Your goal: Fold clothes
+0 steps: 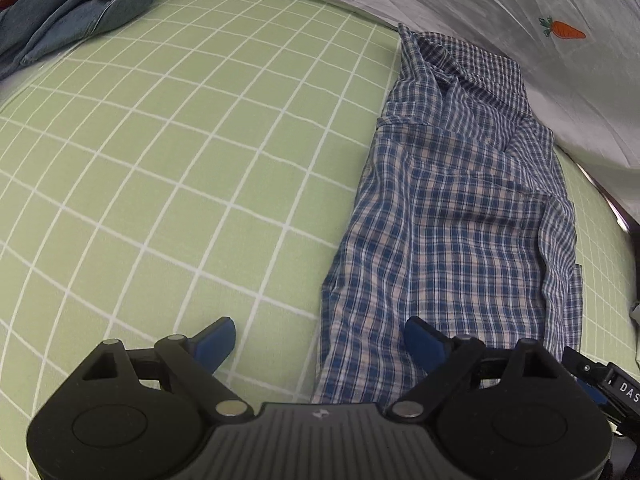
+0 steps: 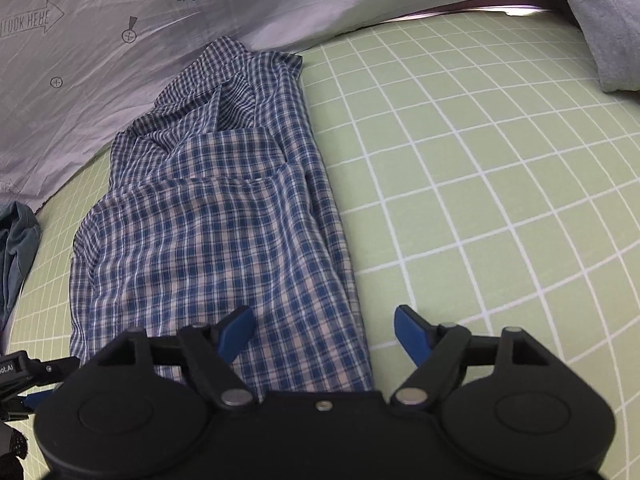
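A blue and white checked shirt [image 1: 452, 216] lies folded into a long narrow strip on the green gridded sheet [image 1: 168, 152], collar at the far end. My left gripper [image 1: 320, 340] is open over the shirt's near left edge; its right pad is above the cloth and its left pad above bare sheet. In the right wrist view the same shirt [image 2: 216, 232] runs away from me. My right gripper [image 2: 324, 332] is open over the near right edge of the shirt, with cloth under the gap and nothing pinched.
A crumpled denim garment [image 1: 76, 4] lies at the far left, also seen as denim [image 2: 16, 248]. A grey printed sheet with a carrot [image 1: 564, 30] borders the far side. A grey cloth [image 2: 608, 20] sits at the far right. Part of the other gripper [image 1: 608, 388] shows at the lower right.
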{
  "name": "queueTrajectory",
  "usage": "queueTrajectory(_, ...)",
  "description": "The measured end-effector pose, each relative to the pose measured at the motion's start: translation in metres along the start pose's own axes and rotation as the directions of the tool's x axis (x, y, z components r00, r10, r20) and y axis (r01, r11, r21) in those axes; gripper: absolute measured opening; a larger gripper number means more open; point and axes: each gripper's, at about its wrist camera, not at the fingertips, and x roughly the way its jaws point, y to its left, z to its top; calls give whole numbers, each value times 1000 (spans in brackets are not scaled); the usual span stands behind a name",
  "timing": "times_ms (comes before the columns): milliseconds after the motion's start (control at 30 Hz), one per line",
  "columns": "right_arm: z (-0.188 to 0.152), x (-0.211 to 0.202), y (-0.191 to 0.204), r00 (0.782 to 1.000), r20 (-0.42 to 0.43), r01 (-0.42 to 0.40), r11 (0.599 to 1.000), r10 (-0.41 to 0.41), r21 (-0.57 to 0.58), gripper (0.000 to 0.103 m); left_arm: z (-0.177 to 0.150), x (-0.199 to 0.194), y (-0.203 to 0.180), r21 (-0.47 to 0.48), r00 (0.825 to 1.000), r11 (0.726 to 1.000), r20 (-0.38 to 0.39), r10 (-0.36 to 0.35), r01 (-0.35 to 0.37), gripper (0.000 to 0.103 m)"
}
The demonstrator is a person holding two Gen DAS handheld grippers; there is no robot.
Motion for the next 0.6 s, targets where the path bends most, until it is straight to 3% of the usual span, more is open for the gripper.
queueTrajectory(167,-10,-2,10,1000,-7,-8,997,7,-80,77,-15,-8,9,-73,995,992,12,-98,99,89)
queueTrajectory(233,-14,-4,18,1000,-9,-4,987,3,-160,59,-20,-9,12,-105,988,982,21,-152,154,72)
queueTrajectory(300,-17,-6,22,999,-21,-35,980,31,-194,7,-22,-10,11,-115,981,975,40,-189,193,45)
queueTrajectory(333,-19,-7,21,998,-25,-63,980,59,-186,5,-23,-11,8,-99,981,977,56,-185,190,37)
queueTrajectory(367,-21,-9,20,996,-29,-91,980,87,-179,5,-24,-13,4,-71,982,981,62,-177,181,13)
queueTrajectory(400,-24,-11,20,994,-30,-106,979,102,-175,4,-25,-15,0,-41,984,984,65,-168,171,8)
queueTrajectory(500,-36,-28,11,992,-12,-125,981,125,-149,4,-36,-29,1,3,980,984,89,-178,179,5)
queueTrajectory(600,-56,-48,-3,990,-9,-142,984,142,-106,4,-58,-41,16,-1,977,980,66,-200,201,5)
